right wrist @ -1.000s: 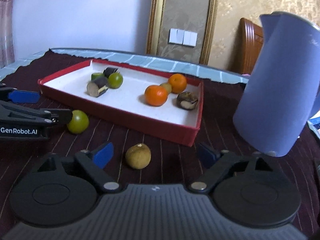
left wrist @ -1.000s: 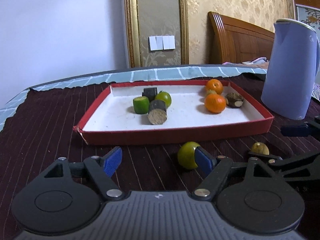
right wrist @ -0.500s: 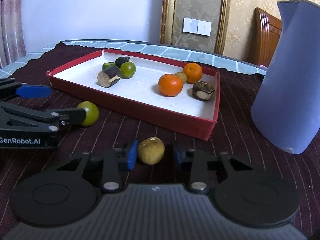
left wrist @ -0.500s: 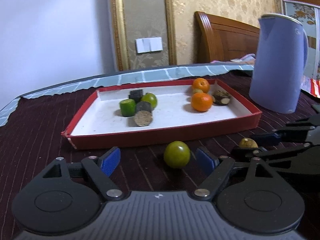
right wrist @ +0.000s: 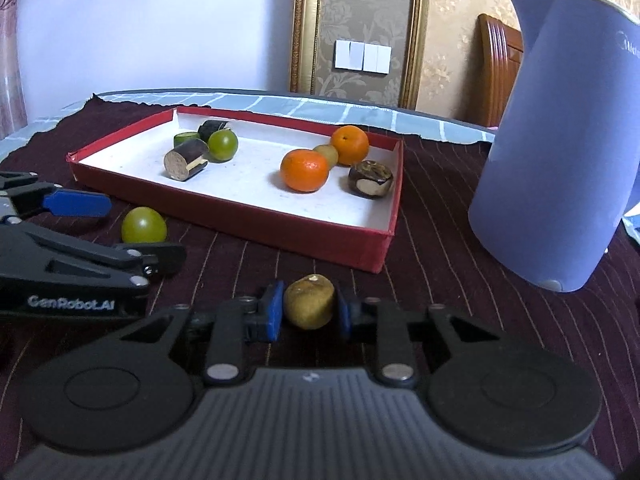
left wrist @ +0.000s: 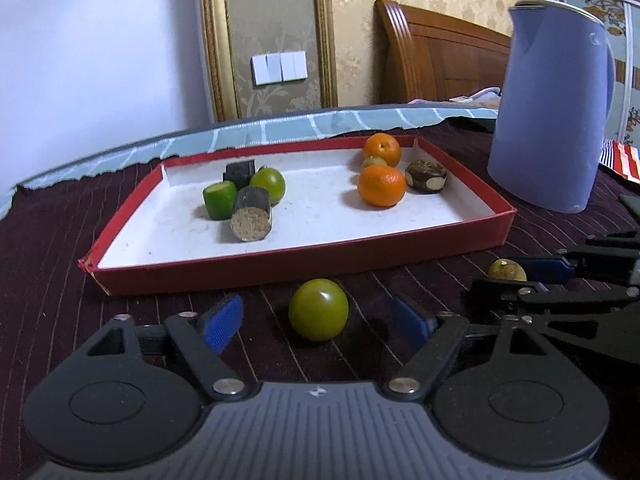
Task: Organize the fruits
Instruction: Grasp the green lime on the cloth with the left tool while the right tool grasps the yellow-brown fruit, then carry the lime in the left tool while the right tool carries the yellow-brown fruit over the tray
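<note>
A round green fruit (left wrist: 318, 309) lies on the dark cloth just in front of the red tray (left wrist: 304, 264). My left gripper (left wrist: 318, 322) has it between its blue pads, which are closing and stand clear of it on both sides. In the right wrist view my right gripper (right wrist: 308, 312) is shut on a small yellow-brown fruit (right wrist: 309, 301), resting on the cloth near the tray's front right corner. The same green fruit (right wrist: 144, 225) and the left gripper's fingers (right wrist: 76, 204) show at the left there. The tray (right wrist: 320, 236) holds two oranges, green fruits and dark cut pieces.
A tall blue-purple kettle (left wrist: 554, 108) stands on the cloth right of the tray, close to the right gripper (left wrist: 520, 278). A pale striped cloth edge (left wrist: 280, 128) runs behind the tray, with a wooden headboard and a wall beyond.
My right gripper shut on the yellow-brown fruit. My left gripper shifted so the green fruit, once by the right pad, now sits centred between the pads, which have narrowed a little.
</note>
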The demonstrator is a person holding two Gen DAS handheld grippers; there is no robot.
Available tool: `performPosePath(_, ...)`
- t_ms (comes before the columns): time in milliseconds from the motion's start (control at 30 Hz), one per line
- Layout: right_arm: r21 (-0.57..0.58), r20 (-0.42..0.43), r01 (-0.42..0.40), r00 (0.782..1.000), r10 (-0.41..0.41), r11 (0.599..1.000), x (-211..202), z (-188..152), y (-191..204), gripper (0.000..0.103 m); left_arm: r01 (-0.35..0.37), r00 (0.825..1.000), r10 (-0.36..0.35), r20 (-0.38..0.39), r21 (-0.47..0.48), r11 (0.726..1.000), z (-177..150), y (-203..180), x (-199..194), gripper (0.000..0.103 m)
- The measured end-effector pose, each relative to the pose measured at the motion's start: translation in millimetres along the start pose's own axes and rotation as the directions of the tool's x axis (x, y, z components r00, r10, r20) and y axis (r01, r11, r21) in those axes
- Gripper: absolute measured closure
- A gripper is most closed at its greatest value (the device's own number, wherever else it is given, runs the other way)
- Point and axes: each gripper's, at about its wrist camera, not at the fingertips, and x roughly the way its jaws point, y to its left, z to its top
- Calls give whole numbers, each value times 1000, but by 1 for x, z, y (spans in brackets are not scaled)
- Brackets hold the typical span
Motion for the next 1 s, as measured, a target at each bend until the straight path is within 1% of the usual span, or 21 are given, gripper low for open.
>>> performPosePath(33,-2,1,1,1000,-1,1000,0,0,0,77,1,1000,-1,-7,-9,1000,0,1,1,42)
performPosePath(100,8,2,-6,1000,6,1000,0,0,-2,77,1,999,-2,-32,-23,1000,0,2,6,48)
performPosePath(167,27,5,-21,1000,20,999,0,-1,-5,77,-6,1000,5,-27,-36,999,-1,3,6,53)
performPosePath(200,36,6,-27,1000,27,999,-1,-1,-6,77,-15,1000,14,-27,-36,999,-1,3,6,58)
performPosePath(267,51,7,-37,999,37,998,-1,-1,-9,77,-13,1000,12,-26,-38,999,-1,3,6,61)
performPosePath(333,52,6,-38,999,38,998,0,-1,-9,77,4,1000,-5,-25,-56,998,0,4,7,72)
performPosePath(467,40,5,-31,1000,31,999,0,-1,-6,77,14,1000,-16,-22,-73,997,0,6,7,73)
performPosePath(633,51,5,-37,999,37,998,0,-2,-8,77,34,999,-35,-6,-96,995,-2,10,5,74)
performPosePath(700,54,5,-37,999,37,998,0,-2,-8,77,35,999,-36,-13,-103,994,-2,11,6,74)
performPosePath(767,50,2,-32,1000,32,998,1,-2,-7,77,25,1000,-26,-15,-85,996,-1,8,6,73)
performPosePath(867,38,-1,-22,1000,22,999,1,-2,-5,77,-8,1000,7,-19,-33,999,0,-2,6,73)
performPosePath(1000,35,-2,-19,1000,19,999,1,-2,-4,77,-29,999,29,-19,-3,1000,0,-7,7,73)
